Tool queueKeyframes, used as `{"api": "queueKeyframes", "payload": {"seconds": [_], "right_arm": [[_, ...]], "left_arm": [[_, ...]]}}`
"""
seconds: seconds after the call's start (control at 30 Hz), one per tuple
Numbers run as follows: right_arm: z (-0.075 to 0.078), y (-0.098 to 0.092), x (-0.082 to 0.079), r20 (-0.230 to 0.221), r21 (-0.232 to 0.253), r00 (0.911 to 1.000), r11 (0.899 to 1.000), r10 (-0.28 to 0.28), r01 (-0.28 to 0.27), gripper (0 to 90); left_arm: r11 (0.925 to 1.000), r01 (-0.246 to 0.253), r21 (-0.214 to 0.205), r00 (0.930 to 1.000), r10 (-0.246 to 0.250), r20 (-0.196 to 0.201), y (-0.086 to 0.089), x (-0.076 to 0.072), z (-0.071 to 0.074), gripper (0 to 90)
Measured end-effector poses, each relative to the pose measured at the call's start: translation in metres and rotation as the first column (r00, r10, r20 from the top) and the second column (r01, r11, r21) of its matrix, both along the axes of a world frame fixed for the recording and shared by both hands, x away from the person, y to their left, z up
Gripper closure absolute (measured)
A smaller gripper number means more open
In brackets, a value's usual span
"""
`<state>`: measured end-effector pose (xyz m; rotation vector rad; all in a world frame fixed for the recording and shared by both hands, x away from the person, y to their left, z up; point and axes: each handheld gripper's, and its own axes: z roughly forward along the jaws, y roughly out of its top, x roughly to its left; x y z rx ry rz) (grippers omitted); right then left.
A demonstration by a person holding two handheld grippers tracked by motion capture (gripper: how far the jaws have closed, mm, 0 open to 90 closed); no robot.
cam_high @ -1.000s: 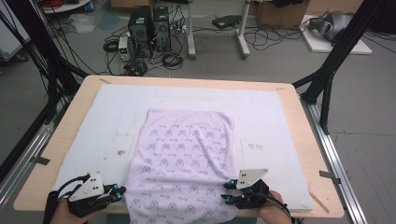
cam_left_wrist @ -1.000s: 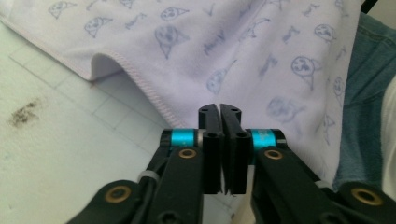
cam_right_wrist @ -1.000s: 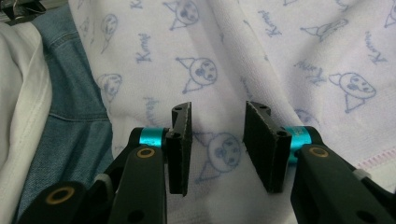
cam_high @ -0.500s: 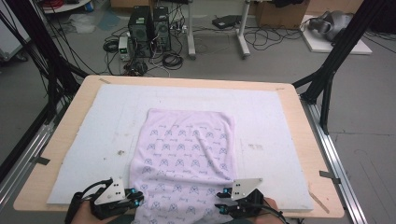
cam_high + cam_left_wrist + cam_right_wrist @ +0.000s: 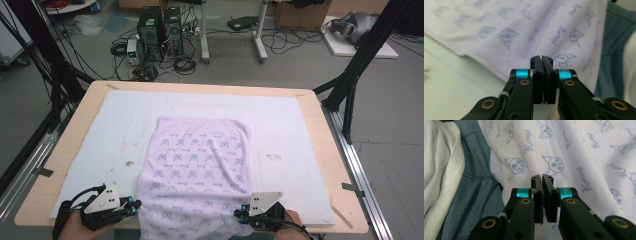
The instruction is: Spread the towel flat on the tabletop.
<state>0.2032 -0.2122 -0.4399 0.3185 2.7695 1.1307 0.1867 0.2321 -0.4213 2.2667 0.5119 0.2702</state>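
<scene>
At the near edge of the table, the left gripper (image 5: 131, 205) sits by the left near corner of a pale lilac printed cloth (image 5: 200, 170). Its jaws are drawn together, and in the left gripper view (image 5: 541, 58) they meet just above the cloth's hem with nothing visibly caught between them; whether the tips pinch fabric I cannot tell. The right gripper (image 5: 241, 214) lies at the cloth's right near corner; its jaws have just been closing and now stand together (image 5: 542, 176) over the patterned fabric, with no cloth seen between them. The cloth's near end droops over the table edge toward the person's jeans (image 5: 477, 187). Farther off, it spreads wrinkled across a white mat (image 5: 280, 125) on the wooden table (image 5: 310, 97). Beyond, computer towers (image 5: 160, 30) stand on the floor.
</scene>
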Motion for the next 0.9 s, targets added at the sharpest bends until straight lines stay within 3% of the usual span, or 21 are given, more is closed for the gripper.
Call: {"api": "queueKeyframes", "payload": {"seconds": [0.13,0.2,0.23,0.33,0.43,0.67,0.9], "right_arm": [[0.004,-0.006,-0.001,-0.016,0.012,0.9998,1.000,0.009,-0.009,87.9],[0.006,-0.009,0.000,-0.051,0.040,0.9986,0.999,0.018,-0.016,86.9],[0.007,-0.010,0.002,-0.062,0.056,0.9980,0.998,0.013,-0.009,82.0],[0.012,-0.015,0.010,-0.077,0.112,0.9965,0.993,-0.031,0.039,70.8],[0.017,-0.020,0.024,-0.089,0.144,0.9920,0.984,-0.089,0.102,64.1],[0.031,-0.031,0.066,-0.100,0.141,0.9755,0.968,-0.196,0.209,51.8],[0.034,-0.038,0.105,-0.113,0.147,0.9529,0.944,-0.281,0.296,43.6]], "left_arm": [[0.9980,0.061,0.017,0.9976,-0.060,-0.034,-0.006,-0.008,-0.008,87.1],[0.9984,0.057,0.003,0.9982,-0.056,-0.021,-0.006,-0.006,-0.006,83.7],[0.9989,0.042,-0.018,0.9989,-0.043,-0.017,-0.006,-0.003,-0.004,77.7],[0.9980,0.025,-0.059,0.9997,-0.025,0.007,-0.006,0.010,0.003,68.1],[0.9973,0.008,-0.073,0.9998,-0.007,0.017,-0.011,0.024,0.005,62.8],[0.9944,-0.022,-0.104,0.9996,0.023,0.013,-0.022,0.060,0.015,52.7],[0.9840,-0.105,-0.144,0.9944,0.105,-0.013,-0.022,0.099,0.024,43.7]]}}
